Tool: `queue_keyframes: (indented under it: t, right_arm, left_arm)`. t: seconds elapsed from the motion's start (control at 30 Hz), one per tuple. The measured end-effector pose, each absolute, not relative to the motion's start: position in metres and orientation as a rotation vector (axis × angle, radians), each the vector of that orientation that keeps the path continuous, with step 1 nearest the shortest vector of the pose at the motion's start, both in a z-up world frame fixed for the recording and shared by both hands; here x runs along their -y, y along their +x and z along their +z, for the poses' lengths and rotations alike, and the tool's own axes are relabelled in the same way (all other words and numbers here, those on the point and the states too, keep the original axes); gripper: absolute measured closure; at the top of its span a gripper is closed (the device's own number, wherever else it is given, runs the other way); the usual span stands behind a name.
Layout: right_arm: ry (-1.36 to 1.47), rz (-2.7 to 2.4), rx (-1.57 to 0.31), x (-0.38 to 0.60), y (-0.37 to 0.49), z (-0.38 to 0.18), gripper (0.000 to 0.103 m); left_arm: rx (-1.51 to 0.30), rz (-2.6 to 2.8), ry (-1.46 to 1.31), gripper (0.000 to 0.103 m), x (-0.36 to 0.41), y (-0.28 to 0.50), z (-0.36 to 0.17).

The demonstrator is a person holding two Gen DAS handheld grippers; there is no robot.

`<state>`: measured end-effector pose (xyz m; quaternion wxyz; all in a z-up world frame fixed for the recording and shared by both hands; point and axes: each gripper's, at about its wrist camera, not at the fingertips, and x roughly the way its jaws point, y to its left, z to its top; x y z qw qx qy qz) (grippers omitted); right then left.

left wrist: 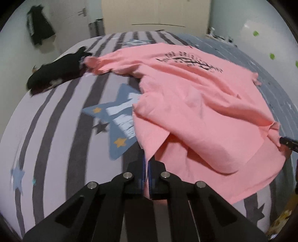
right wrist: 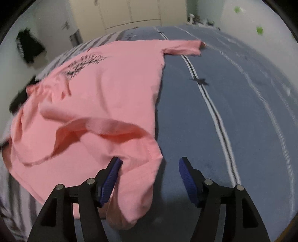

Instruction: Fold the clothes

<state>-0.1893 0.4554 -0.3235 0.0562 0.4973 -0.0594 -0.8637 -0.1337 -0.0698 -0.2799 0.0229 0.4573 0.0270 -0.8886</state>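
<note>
A pink T-shirt [left wrist: 195,96] with black print lies rumpled across the bed, its near hem folded over itself. My left gripper [left wrist: 147,163] is shut on the hem's left corner, and pink cloth shows between its blue pads. In the right wrist view the same T-shirt [right wrist: 96,93] spreads to the left, one sleeve [right wrist: 184,48] pointing to the far right. My right gripper [right wrist: 150,161] is open. The hem's right corner hangs between its fingers and rests against the left pad [right wrist: 111,176]. The right pad is clear of the cloth.
The bed cover is grey and white striped with blue stars [left wrist: 55,121] on the left and plain blue [right wrist: 232,111] on the right. A black garment [left wrist: 57,72] lies at the bed's far left. Another dark garment [left wrist: 39,28] hangs on the wall beside a wardrobe [left wrist: 158,13].
</note>
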Motion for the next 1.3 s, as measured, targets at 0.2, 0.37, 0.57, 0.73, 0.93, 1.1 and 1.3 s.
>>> queue_keyframes:
  t: [0.2, 0.37, 0.57, 0.73, 0.93, 1.1, 1.3]
  right_arm:
    - [1.488, -2.546, 0.157, -0.446, -0.189, -0.314, 0.094]
    - [1.422, -2.596, 0.222, -0.462, -0.168, -0.282, 0.096]
    - [1.386, -2.672, 0.207, -0.491, -0.146, -0.253, 0.097]
    - [1.575, -2.534, 0.038, -0.478, -0.128, -0.291, 0.095]
    - [1.62, -2.569, 0.099, -0.491, -0.098, -0.284, 0.093]
    - [1.596, -2.652, 0.106, -0.492, -0.115, -0.283, 0.067]
    - [1.572, -2.645, 0.153, -0.479, -0.14, -0.296, 0.066]
  left_arm:
    - [-0.202, -2.725, 1.414, 0.102, 0.091, -0.087, -0.255]
    - [-0.309, -2.693, 1.453, 0.102, 0.097, -0.067, -0.253]
    - [-0.454, -2.566, 1.563, 0.101, 0.1, -0.042, -0.279]
    - [-0.413, -2.373, 1.752, 0.1, 0.1, -0.023, -0.322]
    - [-0.233, -2.504, 1.608, 0.072, 0.091, -0.024, -0.291]
    - [-0.049, -2.581, 1.587, 0.058, 0.077, -0.068, -0.293]
    - [0.303, -2.611, 1.634, 0.058, 0.038, -0.09, -0.313]
